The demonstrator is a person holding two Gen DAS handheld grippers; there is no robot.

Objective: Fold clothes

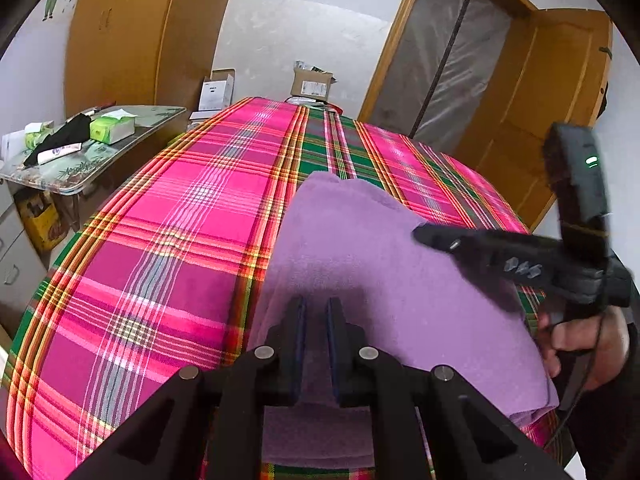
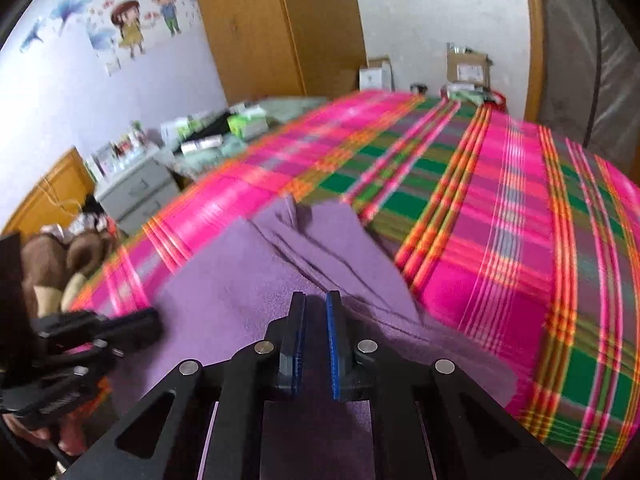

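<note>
judging from the narrow jaws, the purple garment (image 2: 248, 280) on the plaid bedspread (image 2: 500, 208) is pinched by neither the left gripper (image 1: 316, 312) nor the right gripper (image 2: 316, 304), so the fold could be dragged askew.

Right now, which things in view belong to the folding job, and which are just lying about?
Job: purple cloth; left tongs; right tongs; plaid bedspread.
Lying about: side table; green tissue pack; cardboard box; white box; wall stickers.

- We find the left gripper (image 1: 317, 312) angled downward, jaws nearly closed with a narrow gap.
- The right gripper (image 2: 317, 308) matches: jaws close-set, pointing downward.
- A hand (image 1: 580, 344) grips the right handle.
</note>
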